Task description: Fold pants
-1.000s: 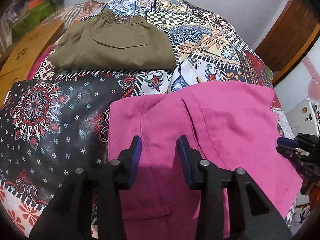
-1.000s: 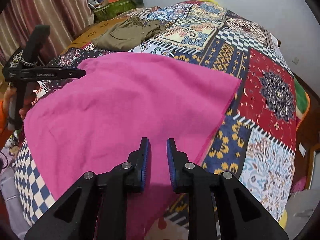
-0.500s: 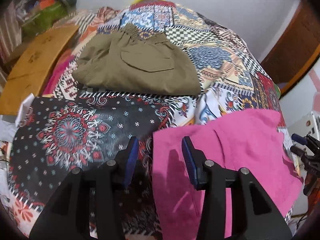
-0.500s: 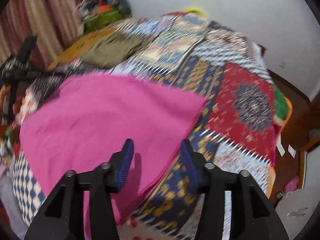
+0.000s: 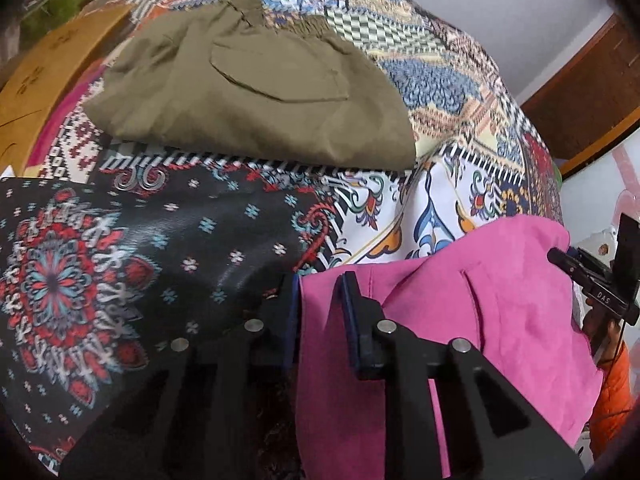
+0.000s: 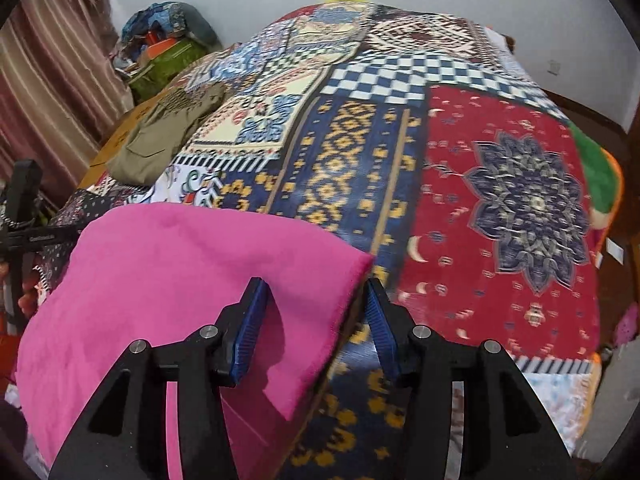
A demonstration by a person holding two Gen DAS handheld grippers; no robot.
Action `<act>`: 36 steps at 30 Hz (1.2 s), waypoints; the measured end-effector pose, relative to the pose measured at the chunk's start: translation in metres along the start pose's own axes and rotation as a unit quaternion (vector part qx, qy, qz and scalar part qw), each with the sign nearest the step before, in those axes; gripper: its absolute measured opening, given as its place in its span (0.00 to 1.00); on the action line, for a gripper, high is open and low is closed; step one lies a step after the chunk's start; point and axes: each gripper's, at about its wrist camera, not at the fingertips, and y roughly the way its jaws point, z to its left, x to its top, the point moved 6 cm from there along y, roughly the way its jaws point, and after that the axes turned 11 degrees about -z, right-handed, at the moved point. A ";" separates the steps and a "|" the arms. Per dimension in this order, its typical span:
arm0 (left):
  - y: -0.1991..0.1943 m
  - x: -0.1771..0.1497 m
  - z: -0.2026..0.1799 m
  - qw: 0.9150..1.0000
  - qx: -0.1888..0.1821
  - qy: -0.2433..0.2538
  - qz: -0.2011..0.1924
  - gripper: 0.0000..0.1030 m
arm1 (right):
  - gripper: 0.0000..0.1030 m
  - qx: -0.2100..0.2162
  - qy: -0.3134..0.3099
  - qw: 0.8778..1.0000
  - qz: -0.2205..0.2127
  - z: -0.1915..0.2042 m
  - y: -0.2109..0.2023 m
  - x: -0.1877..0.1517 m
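We point both tools steeply down at the pink pants on the patchwork bedspread. Our left gripper is closing, narrow, on the pants' left corner. Our right gripper is opening, its jaws astride the right corner without pressing. Since a second ago both have shifted outward from the cloth's middle to its corners.

open patchwork bedspread right of pink pants; folded olive pants block the far left corner; bags crowd the wall there.
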 end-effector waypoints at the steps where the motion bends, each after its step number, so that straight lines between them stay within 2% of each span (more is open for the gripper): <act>1: 0.003 0.000 0.000 1.000 -0.002 -0.003 0.003 0.20 | 0.47 0.004 -0.005 1.000 -0.001 0.003 0.000 0.001; 3: 0.005 0.000 0.002 1.000 -0.007 -0.013 0.005 0.19 | 0.37 0.014 -0.011 1.000 -0.004 0.008 0.000 0.001; 5: 0.005 0.002 0.003 1.000 -0.011 -0.027 -0.001 0.16 | 0.16 0.017 -0.020 1.000 -0.008 0.012 -0.001 0.002; 8: 0.001 0.002 0.004 0.999 -0.009 -0.033 -0.011 0.14 | 0.10 0.015 -0.026 0.999 -0.024 0.013 -0.007 0.002; 11: -0.012 0.005 0.002 0.999 0.000 -0.032 -0.033 0.12 | 0.08 0.011 -0.020 0.999 -0.048 0.013 -0.018 0.005; 16: -0.045 0.015 -0.006 0.997 -0.009 -0.028 -0.075 0.12 | 0.07 -0.006 -0.038 0.997 -0.073 0.014 -0.034 0.011; 22: -0.062 0.035 -0.028 0.994 -0.025 -0.022 -0.104 0.11 | 0.06 -0.036 -0.045 0.995 -0.079 -0.002 -0.048 0.014; 25: -0.057 0.045 -0.038 0.994 -0.028 -0.018 -0.107 0.11 | 0.06 -0.062 -0.043 0.994 -0.078 -0.019 -0.046 0.017; 27: -0.049 0.051 -0.042 0.994 -0.013 -0.012 -0.110 0.11 | 0.05 -0.086 -0.038 0.993 -0.076 -0.034 -0.041 0.021; 30: -0.038 0.056 -0.039 0.994 -0.013 -0.026 -0.106 0.11 | 0.05 -0.075 -0.011 0.995 -0.063 -0.047 -0.034 0.024; 33: -0.032 0.056 -0.035 0.995 -0.022 -0.036 -0.094 0.12 | 0.05 -0.072 -0.009 0.996 -0.054 -0.043 -0.038 0.021; 35: -0.036 0.054 -0.031 0.995 -0.017 -0.038 -0.091 0.12 | 0.10 -0.065 -0.012 0.997 -0.048 -0.035 -0.044 0.018; 36: -0.040 0.053 -0.028 0.995 -0.009 -0.036 -0.093 0.15 | 0.11 -0.060 -0.015 0.997 -0.050 -0.029 -0.051 0.017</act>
